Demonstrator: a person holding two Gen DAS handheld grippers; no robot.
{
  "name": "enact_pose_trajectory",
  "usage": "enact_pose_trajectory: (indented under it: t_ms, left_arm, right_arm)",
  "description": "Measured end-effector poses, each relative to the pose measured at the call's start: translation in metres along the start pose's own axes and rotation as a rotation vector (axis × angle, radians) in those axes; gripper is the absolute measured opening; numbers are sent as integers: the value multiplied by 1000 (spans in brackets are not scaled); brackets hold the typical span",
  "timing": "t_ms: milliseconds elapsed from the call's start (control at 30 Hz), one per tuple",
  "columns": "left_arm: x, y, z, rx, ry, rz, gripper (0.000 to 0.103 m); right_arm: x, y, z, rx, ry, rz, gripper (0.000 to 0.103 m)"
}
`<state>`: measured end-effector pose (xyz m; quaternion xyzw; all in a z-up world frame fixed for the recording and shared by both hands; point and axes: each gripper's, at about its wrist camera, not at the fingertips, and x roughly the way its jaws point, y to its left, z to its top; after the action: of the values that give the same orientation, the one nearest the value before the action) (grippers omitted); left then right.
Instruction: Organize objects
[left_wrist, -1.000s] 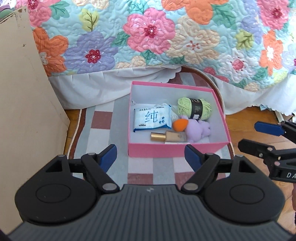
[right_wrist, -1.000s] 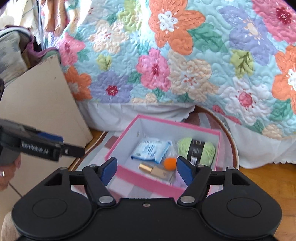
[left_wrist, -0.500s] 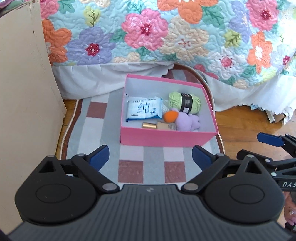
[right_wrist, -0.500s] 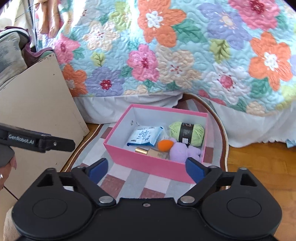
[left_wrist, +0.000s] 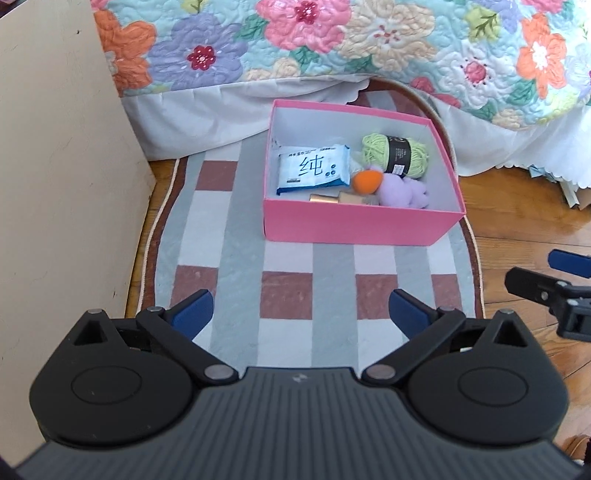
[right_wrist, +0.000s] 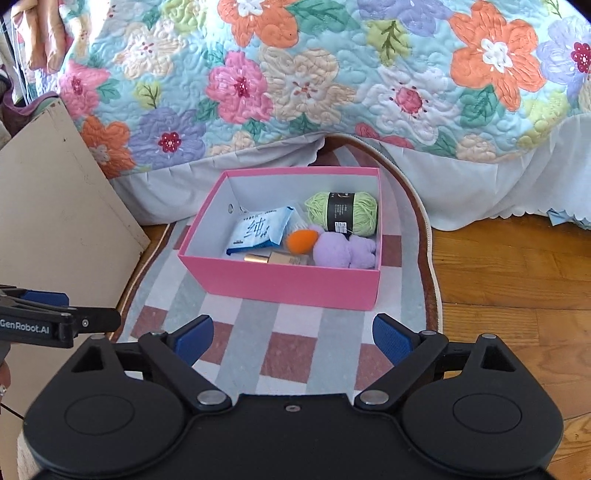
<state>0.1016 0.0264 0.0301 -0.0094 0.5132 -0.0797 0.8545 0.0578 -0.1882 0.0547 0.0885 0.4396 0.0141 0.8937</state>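
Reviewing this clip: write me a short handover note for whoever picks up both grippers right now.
Left gripper: jaws opening, nothing between them, above the checked rug.
Right gripper: open and empty, also short of the box.
Things: the pink box sits on the rug by the bed. Inside it lie a blue tissue pack, green yarn ball, orange sponge, purple plush and gold-capped bottle.
Done: all five items are in the box; none is loose on the rug.
Left: probably nothing to collect; perhaps move the box, which neither gripper touches.
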Motion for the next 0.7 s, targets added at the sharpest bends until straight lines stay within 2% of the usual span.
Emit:
enact_pose_trajectory:
  t_ms: [100,233,333,700]
  left_arm:
    - [0,-2,-2,-13,-7,-14,103]
    - [5,-7,-3,-28,-11,24,103]
    - [8,-9,-5,-27,-2,25,103]
    - [9,2,-15,-64,18,50,103]
  right_arm:
    - [-2,4,-2,-30,18,0,95]
    - [-3,8,-4,-51,28,-12,95]
    - [-4,12,-5,-72,23,-31,95]
    - [4,12,-8,-76,42,-78,95]
